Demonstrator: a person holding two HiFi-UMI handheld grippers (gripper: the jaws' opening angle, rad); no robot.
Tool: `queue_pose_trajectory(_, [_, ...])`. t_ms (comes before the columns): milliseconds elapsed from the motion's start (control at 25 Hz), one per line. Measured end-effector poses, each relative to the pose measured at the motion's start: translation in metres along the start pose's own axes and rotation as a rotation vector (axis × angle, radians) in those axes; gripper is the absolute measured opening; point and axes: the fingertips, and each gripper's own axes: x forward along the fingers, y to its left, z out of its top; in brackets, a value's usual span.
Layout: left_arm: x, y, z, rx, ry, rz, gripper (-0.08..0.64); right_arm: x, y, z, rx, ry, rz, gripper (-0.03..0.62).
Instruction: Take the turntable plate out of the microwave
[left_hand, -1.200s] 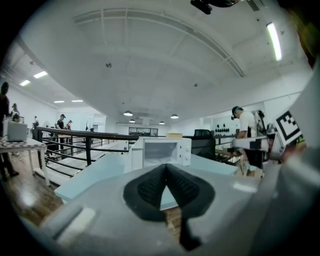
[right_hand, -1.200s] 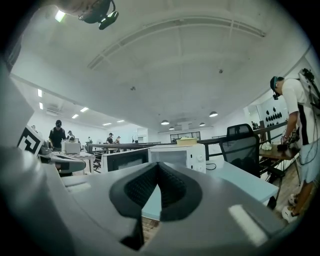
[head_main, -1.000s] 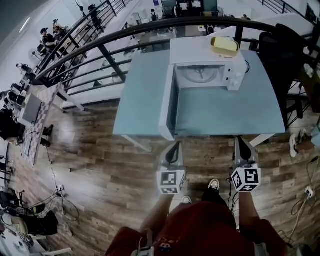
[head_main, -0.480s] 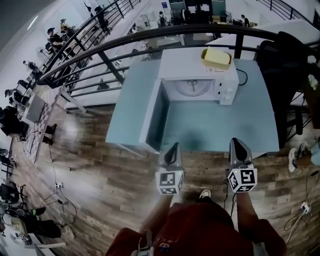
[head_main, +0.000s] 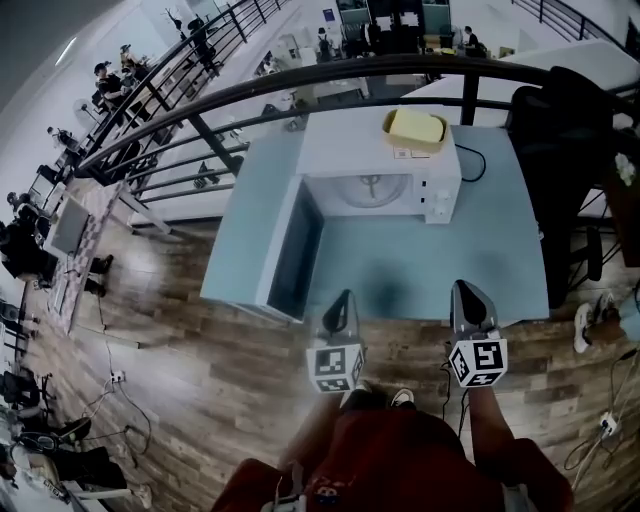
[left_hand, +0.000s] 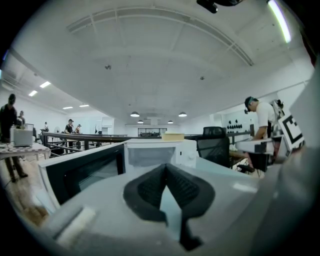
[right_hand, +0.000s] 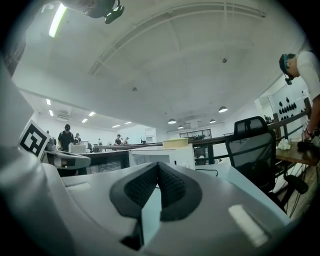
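Note:
A white microwave (head_main: 378, 160) stands at the back of a pale blue table (head_main: 500, 250), its door (head_main: 291, 252) swung wide open to the left. Inside the cavity lies the round glass turntable plate (head_main: 372, 188). My left gripper (head_main: 343, 305) hovers at the table's near edge, shut and empty. My right gripper (head_main: 468, 296) is level with it further right, also shut with nothing in it. Both point toward the microwave (left_hand: 157, 151) (right_hand: 161, 157), well short of it. The left gripper view shows the open door (left_hand: 82, 167) at the left.
A yellowish sponge-like block (head_main: 416, 129) lies on top of the microwave. A black cable (head_main: 477, 160) runs off its right side. A black railing (head_main: 250, 90) curves behind the table, and a dark office chair (head_main: 560, 120) stands at the right. Wooden floor (head_main: 180, 370) lies below.
Both grippers have come forward to the table's near edge, and the microwave now lies nearer in the head view. The jaws stayed shut.

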Motion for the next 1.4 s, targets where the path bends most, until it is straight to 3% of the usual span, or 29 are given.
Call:
queue_pose_trajectory(440, [0.059, 0.034, -0.008, -0.015, -0.007, -0.033, 0.000, 0.062, 0.001, -0.003, -0.039, 0.015, -0.010, 0.000])
queue_pose_trajectory(960, [0.135, 0.097, 0.015, -0.014, -0.054, -0.119, 0.000, 0.165, 0.028, 0.015, -0.119, 0.016, -0.039, 0.000])
queue_pose_trajectory(1400, [0.172, 0.117, 0.003, -0.015, -0.042, -0.183, 0.000, 0.201, 0.041, 0.006, -0.149, 0.028, -0.070, 0.000])
